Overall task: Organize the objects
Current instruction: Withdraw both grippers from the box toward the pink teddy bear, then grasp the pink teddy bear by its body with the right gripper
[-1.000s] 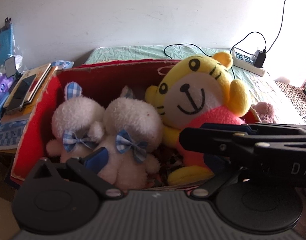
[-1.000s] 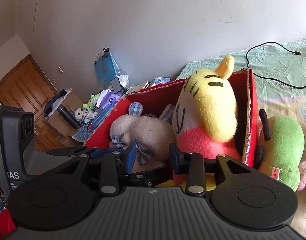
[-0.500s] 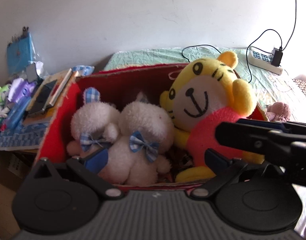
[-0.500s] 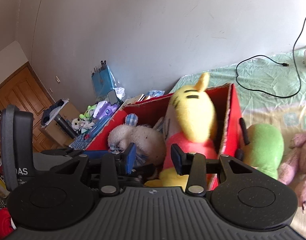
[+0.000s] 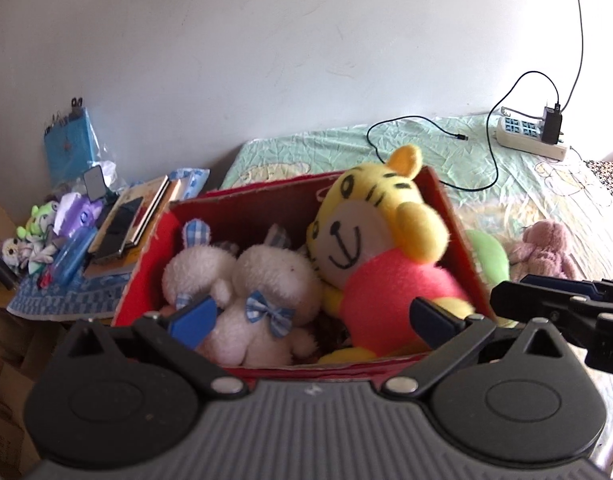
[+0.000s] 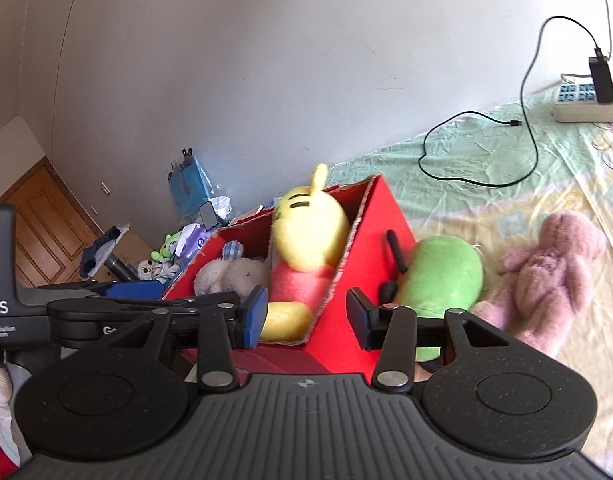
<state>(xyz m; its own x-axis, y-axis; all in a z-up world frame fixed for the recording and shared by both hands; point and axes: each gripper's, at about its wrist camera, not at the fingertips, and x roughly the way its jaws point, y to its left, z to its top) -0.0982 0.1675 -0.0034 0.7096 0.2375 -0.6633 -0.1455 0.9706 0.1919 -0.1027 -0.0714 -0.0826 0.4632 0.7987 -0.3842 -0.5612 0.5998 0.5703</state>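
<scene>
A red cardboard box (image 5: 150, 272) (image 6: 370, 236) stands on the bed and holds two white plush bunnies (image 5: 262, 288) (image 6: 226, 276) with checked bows and a yellow tiger plush (image 5: 370, 224) (image 6: 306, 228) in a pink top. To the box's right lie a green plush (image 6: 442, 280) (image 5: 486, 256) and a pink plush bear (image 6: 546, 272) (image 5: 546, 244). My left gripper (image 5: 310, 324) hangs wide open above the box's near edge, holding nothing. In front of the box's right corner my right gripper (image 6: 306, 316) has its jaws opening, with nothing pressed between its pads; it also shows at the right edge (image 5: 562, 312).
The bed has a pale green and yellow sheet (image 6: 486, 168). A power strip (image 5: 530, 136) (image 6: 586, 100) with a charger and a black cable (image 6: 478, 148) lies at the back. Left of the box, a side surface (image 5: 70, 304) carries books, a phone and small toys. A wooden door (image 6: 38, 216) is far left.
Both grippers have drawn back from the box, the left one also rising, so the box looks smaller. The right gripper's jaws stand wider apart, and the pink bear has come into its view.
</scene>
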